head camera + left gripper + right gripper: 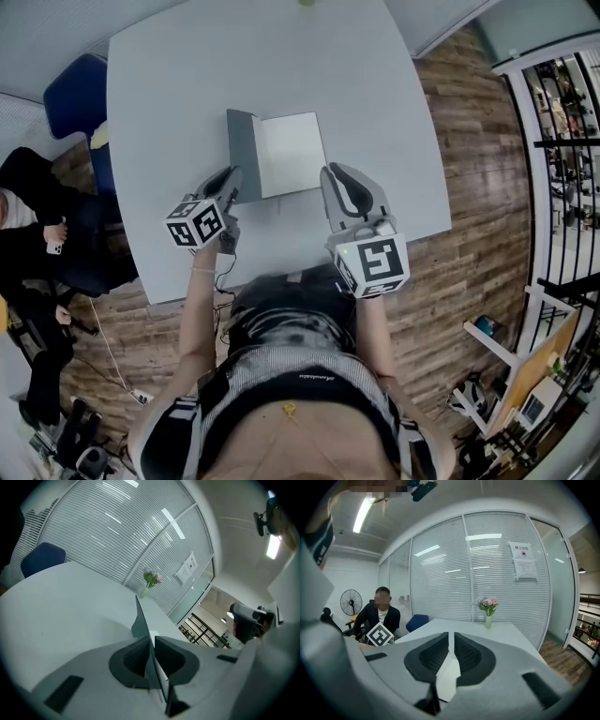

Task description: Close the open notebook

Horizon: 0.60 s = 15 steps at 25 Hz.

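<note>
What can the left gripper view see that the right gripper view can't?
Only the left gripper view shows the notebook's grey cover standing up thin, pinched in the left hand-held gripper. Only the right gripper view shows a seated person, a fan and the left gripper's marker cube. Both show the white table, the blue chair and the vase of flowers.

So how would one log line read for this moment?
left claw: pinching raised cover | right claw: shut, beside white page | notebook: not yet closed
</note>
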### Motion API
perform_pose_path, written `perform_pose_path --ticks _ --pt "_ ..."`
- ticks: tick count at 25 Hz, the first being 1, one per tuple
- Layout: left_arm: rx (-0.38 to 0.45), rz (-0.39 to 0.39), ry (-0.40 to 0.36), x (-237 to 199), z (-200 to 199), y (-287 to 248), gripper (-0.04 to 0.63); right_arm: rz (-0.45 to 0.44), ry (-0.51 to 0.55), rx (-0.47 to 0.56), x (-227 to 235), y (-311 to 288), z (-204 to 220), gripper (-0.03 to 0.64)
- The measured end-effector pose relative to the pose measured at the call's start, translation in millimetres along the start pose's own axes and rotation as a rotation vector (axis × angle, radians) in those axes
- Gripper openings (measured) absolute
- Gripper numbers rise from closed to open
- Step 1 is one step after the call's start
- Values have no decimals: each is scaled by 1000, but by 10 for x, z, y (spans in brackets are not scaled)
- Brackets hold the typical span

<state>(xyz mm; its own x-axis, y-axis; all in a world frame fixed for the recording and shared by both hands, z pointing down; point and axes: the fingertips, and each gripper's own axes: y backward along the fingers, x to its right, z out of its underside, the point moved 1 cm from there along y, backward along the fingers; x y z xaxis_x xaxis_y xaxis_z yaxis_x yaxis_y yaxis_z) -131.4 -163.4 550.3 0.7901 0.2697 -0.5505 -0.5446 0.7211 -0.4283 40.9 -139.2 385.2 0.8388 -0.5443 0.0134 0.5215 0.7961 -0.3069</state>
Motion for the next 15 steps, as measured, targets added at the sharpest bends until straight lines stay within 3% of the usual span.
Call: perform_pose_path --ticks 15 --pt "-16 13 -74 421 -34 -256 32 -14 -1 -6 174 70 0 35"
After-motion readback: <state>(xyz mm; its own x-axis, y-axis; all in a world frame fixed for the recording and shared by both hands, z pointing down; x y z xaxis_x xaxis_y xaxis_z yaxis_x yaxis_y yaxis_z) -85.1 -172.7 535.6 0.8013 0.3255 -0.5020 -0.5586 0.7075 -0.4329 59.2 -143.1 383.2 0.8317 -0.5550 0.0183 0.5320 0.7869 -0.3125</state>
